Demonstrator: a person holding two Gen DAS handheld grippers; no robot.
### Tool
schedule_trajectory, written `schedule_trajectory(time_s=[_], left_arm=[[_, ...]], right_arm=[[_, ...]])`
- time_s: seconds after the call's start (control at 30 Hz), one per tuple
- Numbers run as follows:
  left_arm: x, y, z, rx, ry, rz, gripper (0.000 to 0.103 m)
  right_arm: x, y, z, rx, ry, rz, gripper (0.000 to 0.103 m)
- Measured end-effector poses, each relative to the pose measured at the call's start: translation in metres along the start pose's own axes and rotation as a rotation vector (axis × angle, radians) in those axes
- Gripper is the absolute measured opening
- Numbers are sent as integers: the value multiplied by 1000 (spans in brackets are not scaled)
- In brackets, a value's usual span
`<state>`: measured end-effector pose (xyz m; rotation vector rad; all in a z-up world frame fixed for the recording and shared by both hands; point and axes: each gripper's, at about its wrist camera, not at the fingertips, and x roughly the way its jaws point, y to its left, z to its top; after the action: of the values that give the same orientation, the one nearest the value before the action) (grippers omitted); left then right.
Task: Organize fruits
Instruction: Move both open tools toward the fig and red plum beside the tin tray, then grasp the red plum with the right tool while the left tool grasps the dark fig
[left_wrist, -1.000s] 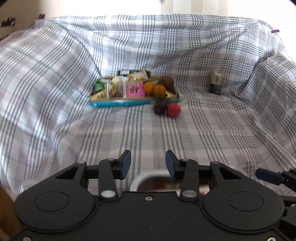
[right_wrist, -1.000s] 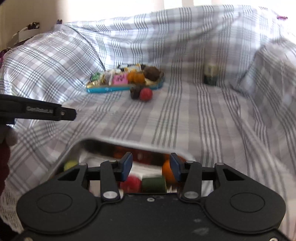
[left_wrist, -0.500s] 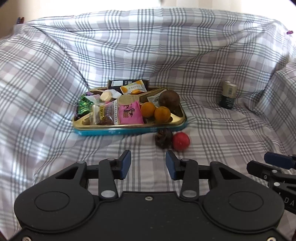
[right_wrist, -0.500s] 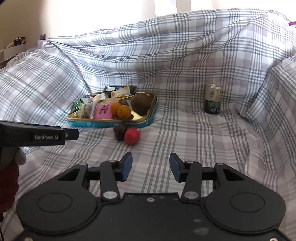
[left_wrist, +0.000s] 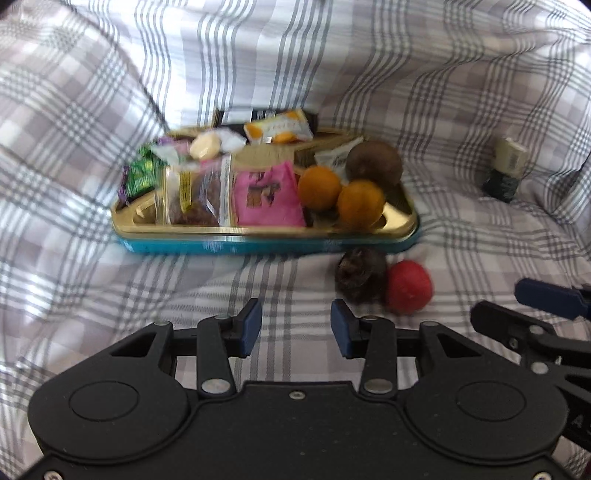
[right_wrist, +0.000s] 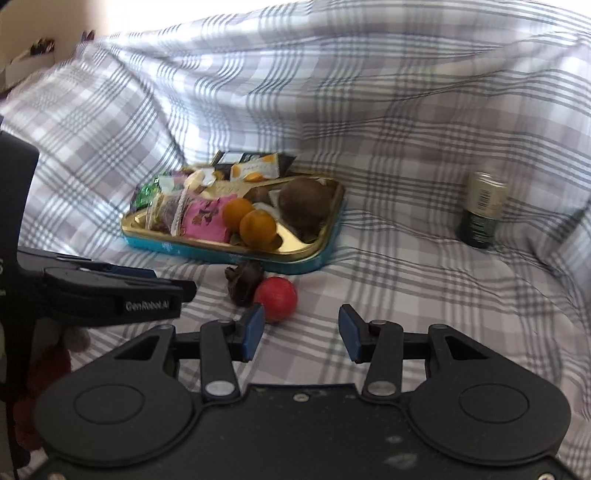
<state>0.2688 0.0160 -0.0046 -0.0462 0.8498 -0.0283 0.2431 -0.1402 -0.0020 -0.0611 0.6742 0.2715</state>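
A gold tray with a teal rim (left_wrist: 266, 243) (right_wrist: 317, 254) sits on the plaid-covered sofa. It holds two oranges (left_wrist: 360, 205) (right_wrist: 257, 228), a brown round fruit (left_wrist: 373, 162) (right_wrist: 304, 201) and snack packets (left_wrist: 267, 199). In front of the tray lie a dark wrinkled fruit (left_wrist: 357, 273) (right_wrist: 243, 282) and a red fruit (left_wrist: 408, 286) (right_wrist: 276, 299). My left gripper (left_wrist: 295, 328) is open and empty, short of the dark fruit. My right gripper (right_wrist: 301, 332) is open and empty, its left fingertip just below the red fruit.
A dark can with a pale label (left_wrist: 506, 170) (right_wrist: 482, 210) stands at the right against the sofa back. The plaid sheet (right_wrist: 406, 110) rises steeply behind and to the sides. The left gripper's side (right_wrist: 110, 295) shows at the left of the right wrist view.
Both grippers have moved forward toward the tray, away from a metal bowl of fruit seen a second ago. The tray and loose fruits now look much nearer. Both stay open.
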Motion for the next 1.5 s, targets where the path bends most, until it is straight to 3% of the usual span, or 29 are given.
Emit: schedule_trajectory(time_s=[0.17,0.5,0.6,0.8,1.07,1.27,1.5], left_arm=[[14,10,3,-22,65,44,49],[15,28,8,-123,83,3,49],[16,31,8,-144,92,-11,49],[17,30,7,-159,88,-20,49],[8,12,4,-84,2,-50,49],[3,-2,-1,-4,-63,-64,49],[2,-19,-10,80,-83,-80,49]], right_arm=[[31,15,4,-65,36,18,47],[80,30,3,-64,79,-1,47],[83,30,1,-61,70,-15,41],[63,14,-6,-26,84,-25,41],[31,-15,-23,36,127,-59,41],[35,-24,-30,76,141,-60,42],[38,-32,-21,141,156,-45,41]])
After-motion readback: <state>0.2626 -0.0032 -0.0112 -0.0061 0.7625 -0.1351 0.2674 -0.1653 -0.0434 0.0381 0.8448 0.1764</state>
